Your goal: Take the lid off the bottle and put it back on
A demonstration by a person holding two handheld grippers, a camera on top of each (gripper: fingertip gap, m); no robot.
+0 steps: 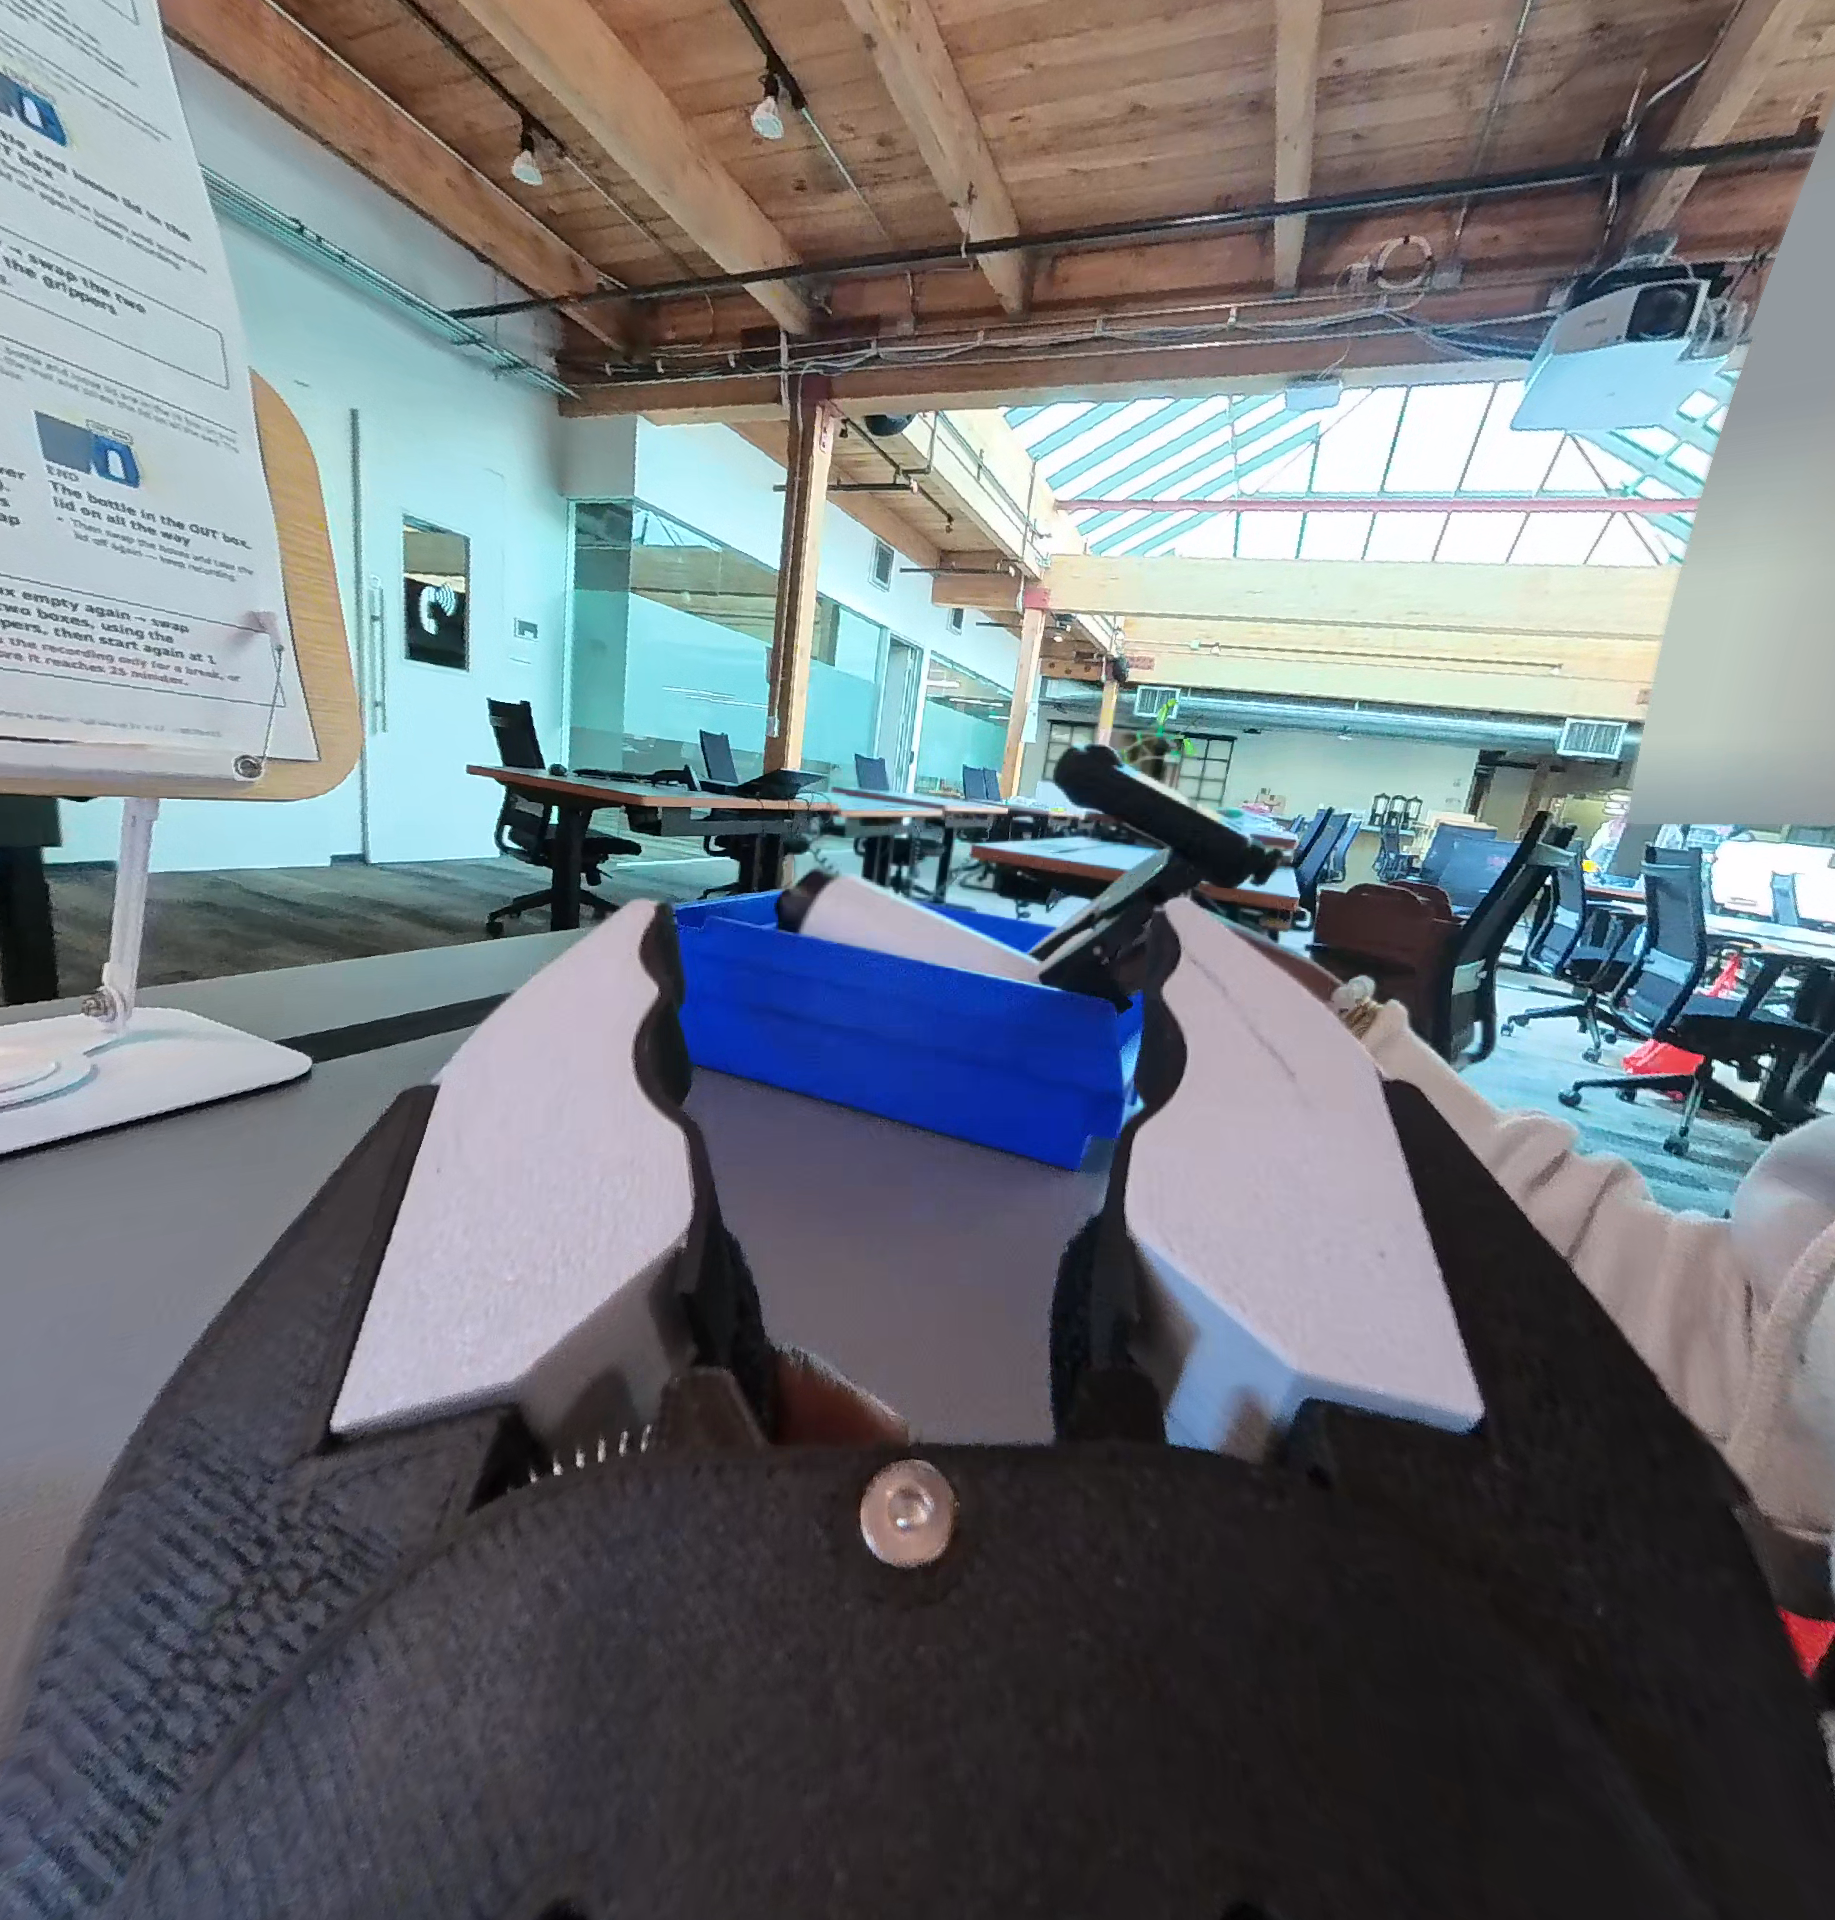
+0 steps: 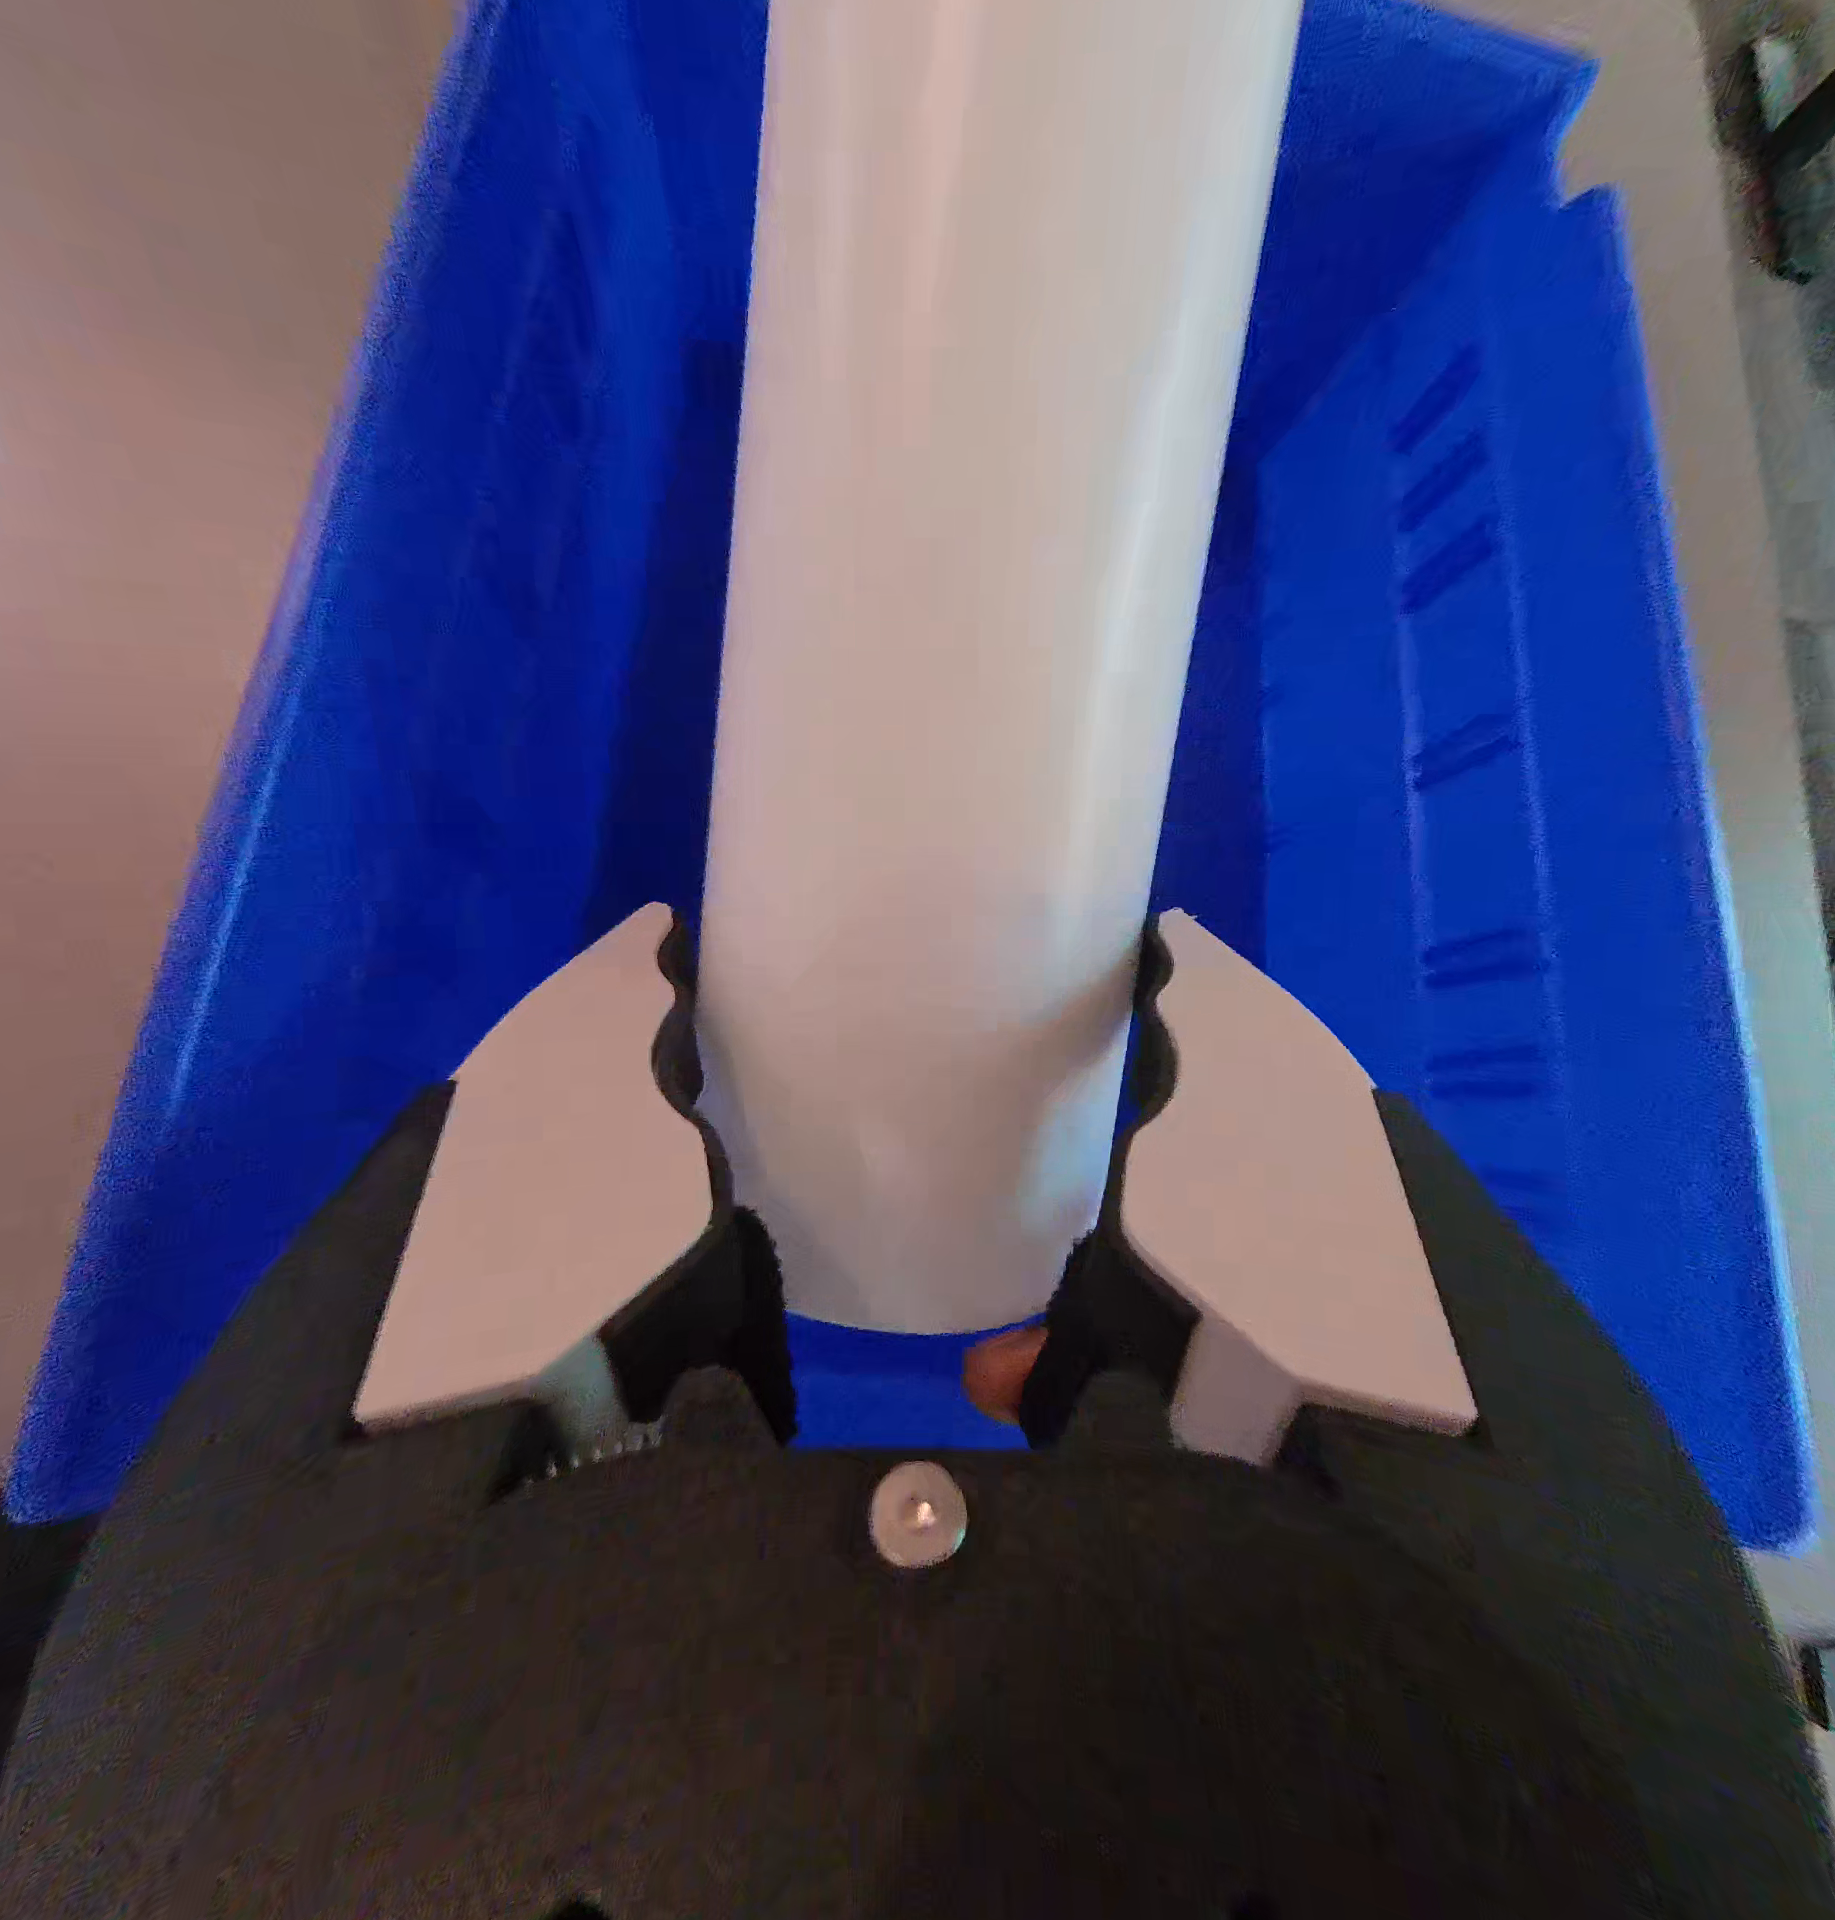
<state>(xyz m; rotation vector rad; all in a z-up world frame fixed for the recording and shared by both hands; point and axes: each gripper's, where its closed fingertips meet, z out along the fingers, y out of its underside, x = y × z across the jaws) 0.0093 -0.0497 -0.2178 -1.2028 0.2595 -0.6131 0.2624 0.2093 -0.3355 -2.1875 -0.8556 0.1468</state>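
In the left wrist view, the left gripper is hovering over the dark grey tabletop, its white fingers with wavy black pads standing apart and holding nothing. Beyond them the blue plastic bin is sitting on the table, with the white cylindrical bottle lying tilted inside, its dark lid end pointing up and left. The right gripper is reaching in from the right at the bottle's other end. A printed instruction sheet on a white stand is standing at the left.

In the right wrist view, the right gripper is clamping the bottle near its base, pads pressing both sides, above the bin's floor.

The bottle looks smooth, rigid and probably light, so it may slip or spin; holding the body firmly while the free gripper takes the lid seems wise.

Only the left view is showing the lid and the room; only the right view is showing the grip itself.
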